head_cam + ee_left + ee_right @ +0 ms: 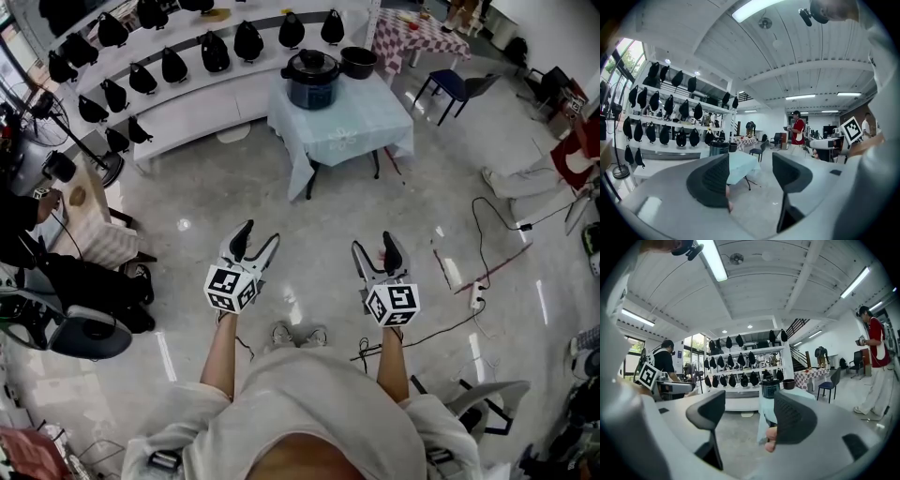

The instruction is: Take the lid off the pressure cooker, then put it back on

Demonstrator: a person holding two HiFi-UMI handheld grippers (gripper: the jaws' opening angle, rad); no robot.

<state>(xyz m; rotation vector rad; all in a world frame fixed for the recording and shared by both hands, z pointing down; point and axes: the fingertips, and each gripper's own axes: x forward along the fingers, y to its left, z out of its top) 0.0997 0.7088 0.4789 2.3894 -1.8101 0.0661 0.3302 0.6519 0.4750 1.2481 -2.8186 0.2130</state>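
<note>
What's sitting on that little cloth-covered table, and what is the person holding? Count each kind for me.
Pressure cooker: 1
Black bowl: 1
Hand-held grippers: 2, the left gripper and the right gripper, both with jaws open and empty
Total: 4
</note>
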